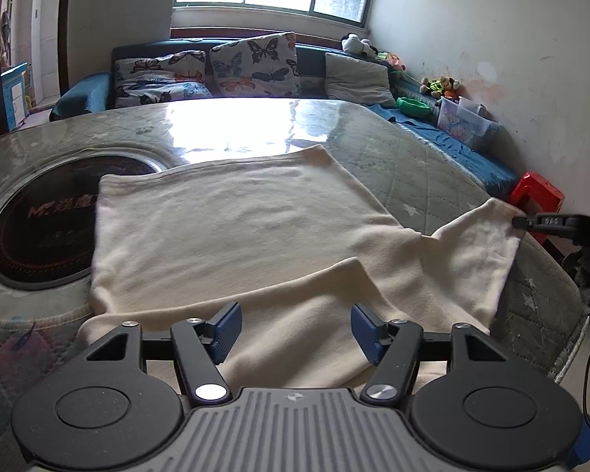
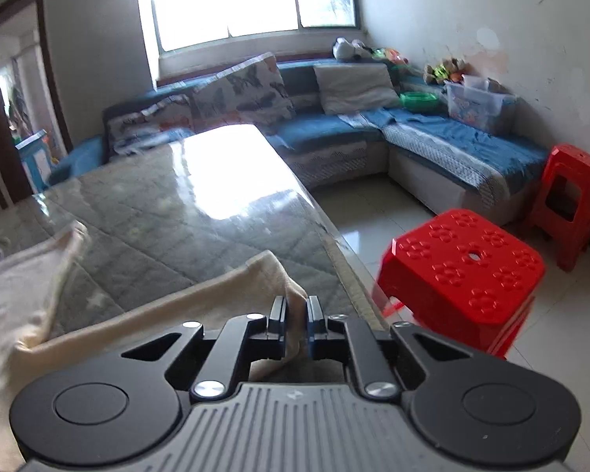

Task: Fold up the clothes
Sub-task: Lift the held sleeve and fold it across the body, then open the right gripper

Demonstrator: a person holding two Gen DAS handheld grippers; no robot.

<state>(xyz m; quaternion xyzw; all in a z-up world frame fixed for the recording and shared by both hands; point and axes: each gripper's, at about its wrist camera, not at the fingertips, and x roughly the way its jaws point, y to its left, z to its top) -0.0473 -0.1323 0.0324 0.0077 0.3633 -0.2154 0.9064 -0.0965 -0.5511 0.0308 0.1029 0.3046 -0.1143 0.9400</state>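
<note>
- The cream garment (image 1: 232,232) lies mostly flat on the quilted table (image 1: 393,149), its far edge toward the window and its near edge bunched in soft folds just under the left gripper (image 1: 297,328).
- 1 sleeve (image 1: 480,244) sticks out to the right, toward the table's edge, and its tip is pinched by the right gripper (image 2: 295,316), whose jaws sit narrow with the cloth clamped between the pads.
- The left gripper's jaws stand wide over the near hem, nothing between them; its blue pads (image 1: 226,328) hover just above the fabric without pressing it.
- The step in hand looks like folding that sleeve in across the body. To do it well, lift the sleeve tip only enough to clear the cloth, carry it in a level arc toward the middle, and lay it down flat before letting go.
- The free left gripper would help most by pinning the shoulder seam or near hem, so the body does not drag along with the sleeve.
- The cloth is soft and limp: a fast pull will wrinkle the flat panel.
- On the left the garment overlaps the round black cooktop (image 1: 43,220) set into the table; keep it from sliding further that way.
- 1 red stool (image 2: 462,275) stands just beside the table's right edge, below the sleeve; a dropped tip could hang toward it.
</note>
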